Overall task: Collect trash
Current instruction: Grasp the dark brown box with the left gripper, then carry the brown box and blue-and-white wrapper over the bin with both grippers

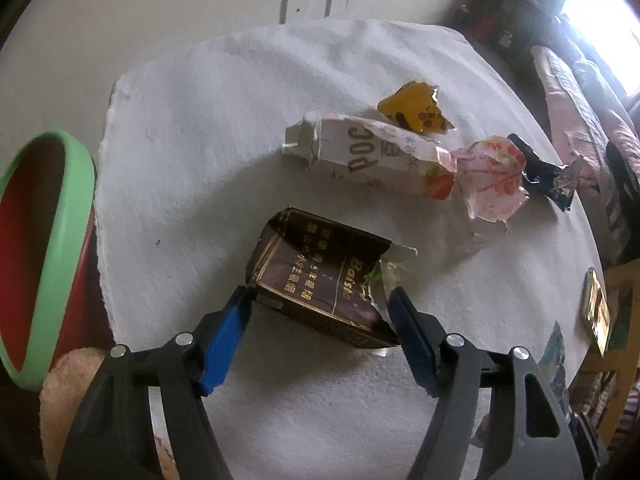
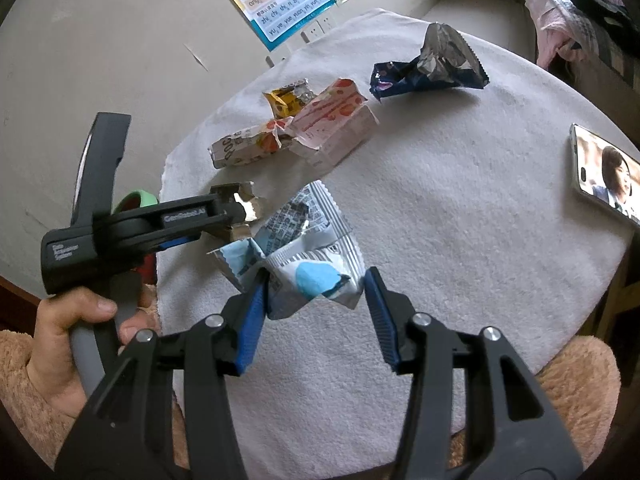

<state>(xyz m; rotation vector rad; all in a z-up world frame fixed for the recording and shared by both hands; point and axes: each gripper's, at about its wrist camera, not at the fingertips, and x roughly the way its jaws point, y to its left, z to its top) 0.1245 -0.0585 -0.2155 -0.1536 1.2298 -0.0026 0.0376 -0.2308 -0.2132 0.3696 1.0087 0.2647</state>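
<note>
On the white-clothed round table lies a crushed dark brown box with gold print. My left gripper points down at it, one blue pad against its left corner and the other against its torn right edge. Seen from the right wrist, the left gripper has the box in its jaws. My right gripper is shut on a crumpled white and blue wrapper, held just above the cloth. A red bin with a green rim stands at the table's left edge.
Further back lie a white Pocky box, a yellow wrapper, a pink strawberry carton and a dark blue foil wrapper. A phone with its screen lit lies at the right edge. A hand holds the left gripper's handle.
</note>
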